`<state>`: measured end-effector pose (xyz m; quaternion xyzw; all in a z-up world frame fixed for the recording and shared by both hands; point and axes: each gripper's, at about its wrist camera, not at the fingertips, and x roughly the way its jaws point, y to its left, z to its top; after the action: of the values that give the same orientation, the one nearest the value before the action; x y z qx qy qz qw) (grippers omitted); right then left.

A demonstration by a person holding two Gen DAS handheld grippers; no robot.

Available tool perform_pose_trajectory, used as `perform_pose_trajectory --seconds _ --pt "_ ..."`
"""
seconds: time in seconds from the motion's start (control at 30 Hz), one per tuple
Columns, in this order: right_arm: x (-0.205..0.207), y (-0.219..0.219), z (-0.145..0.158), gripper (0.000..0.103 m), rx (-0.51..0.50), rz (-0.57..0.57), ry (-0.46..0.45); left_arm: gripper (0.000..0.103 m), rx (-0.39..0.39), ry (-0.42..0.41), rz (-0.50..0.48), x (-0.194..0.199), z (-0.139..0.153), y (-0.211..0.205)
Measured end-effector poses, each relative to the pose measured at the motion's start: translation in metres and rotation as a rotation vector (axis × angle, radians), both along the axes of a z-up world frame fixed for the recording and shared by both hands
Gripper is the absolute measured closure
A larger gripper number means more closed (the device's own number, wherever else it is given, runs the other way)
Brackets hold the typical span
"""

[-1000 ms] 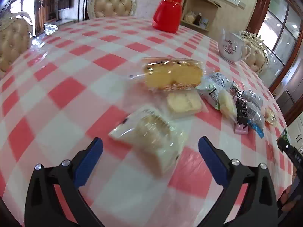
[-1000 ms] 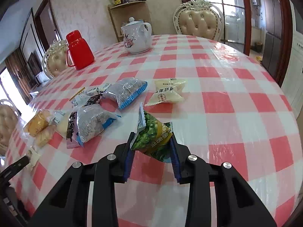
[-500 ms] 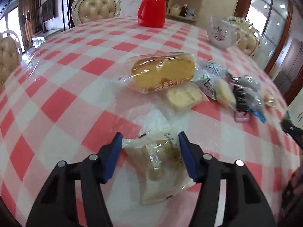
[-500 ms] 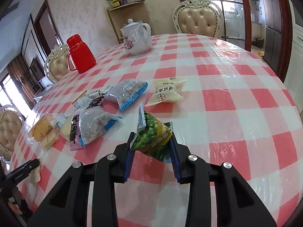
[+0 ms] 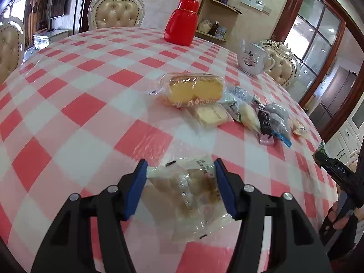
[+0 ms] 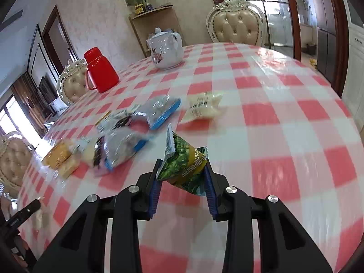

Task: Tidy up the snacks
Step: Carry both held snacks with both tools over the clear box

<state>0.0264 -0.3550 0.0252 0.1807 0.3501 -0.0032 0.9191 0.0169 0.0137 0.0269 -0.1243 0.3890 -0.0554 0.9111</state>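
Now both grippers carry snacks.
Left gripper (image 5: 180, 186) has just clamped the clear-wrapped pastry (image 5: 186, 195); right gripper (image 6: 182, 186) pinches the green pea packet (image 6: 184, 163).

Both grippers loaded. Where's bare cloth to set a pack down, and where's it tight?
Free: the checked cloth right of the pale yellow pack, toward the far chair; also the cloth left of the cake pack, toward the red flask. Crowded: the snack row from that cake pack to the blue-edged bag.
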Motion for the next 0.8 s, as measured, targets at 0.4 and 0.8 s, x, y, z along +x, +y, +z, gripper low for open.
perform_pose_trajectory --seconds 0.4,0.8 --pt "-0.082 0.082 0.004 0.069 0.042 0.164 -0.021 0.043 0.071 -0.02 -0.064 -0.049 0.009 -0.015" --pt "-0.128 0.155 0.007 0.069 -0.048 0.317 -0.018 0.043 0.134 -0.039 -0.124 -0.092 0.01 -0.028"
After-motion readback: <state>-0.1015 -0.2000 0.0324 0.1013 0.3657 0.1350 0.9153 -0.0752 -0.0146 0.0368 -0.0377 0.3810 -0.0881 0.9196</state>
